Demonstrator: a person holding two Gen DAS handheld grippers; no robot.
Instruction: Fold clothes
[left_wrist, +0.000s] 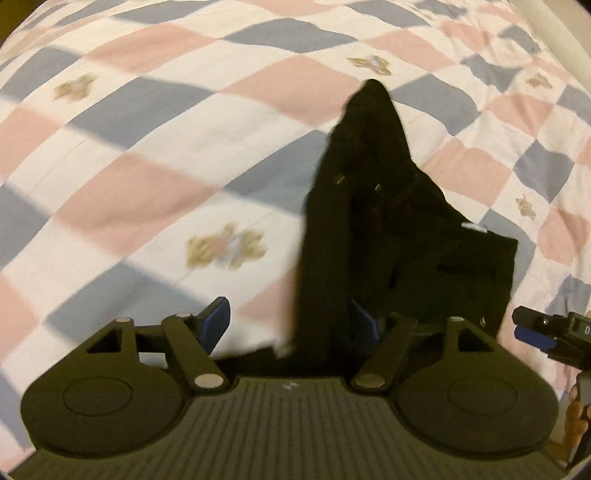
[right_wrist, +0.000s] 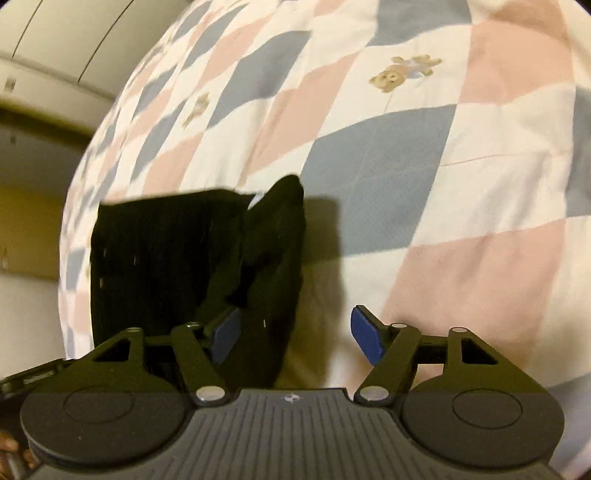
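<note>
black garment (left_wrist: 388, 229) lying bunched on checked quilt (left_wrist: 147, 184) of the bed. left hand-held gripper (left_wrist: 291, 325) spread wide over garment edge, pads clear of cloth. right hand-held gripper (right_wrist: 299, 338) likewise wide, gripping nothing.

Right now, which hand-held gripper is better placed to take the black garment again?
Probably the left hand-held gripper: the black garment lies between its open pads. The right hand-held gripper is open too, but only the garment's edge lies there.
</note>
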